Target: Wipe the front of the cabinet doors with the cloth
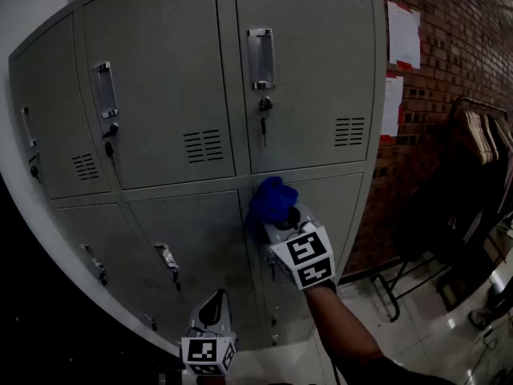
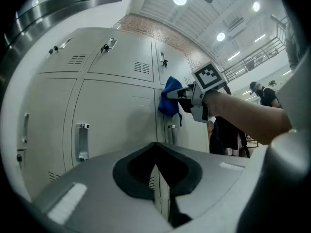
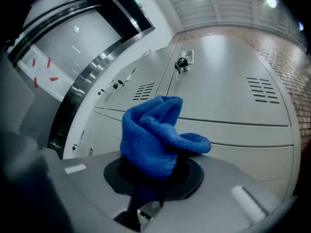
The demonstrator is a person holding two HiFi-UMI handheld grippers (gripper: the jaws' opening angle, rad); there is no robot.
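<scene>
The grey metal cabinet [image 1: 168,79] has two rows of doors with handles and keys. My right gripper [image 1: 282,216] is shut on a bunched blue cloth [image 1: 271,199], which it holds at the top left corner of the lower right door. In the right gripper view the cloth [image 3: 155,135] bulges out over the jaws and hides them, with the cabinet [image 3: 223,91] just beyond. My left gripper [image 1: 212,307] hangs low before the lower middle door, shut and empty. The left gripper view shows its jaws [image 2: 155,171] closed together, and the cloth [image 2: 170,98] on the cabinet [image 2: 116,115].
A brick wall [image 1: 449,70] with pinned papers [image 1: 403,34] stands right of the cabinet. A clothes rack with hangers [image 1: 481,135] and dark garments is at the far right on the tiled floor [image 1: 425,327]. A person [image 2: 265,93] stands far off.
</scene>
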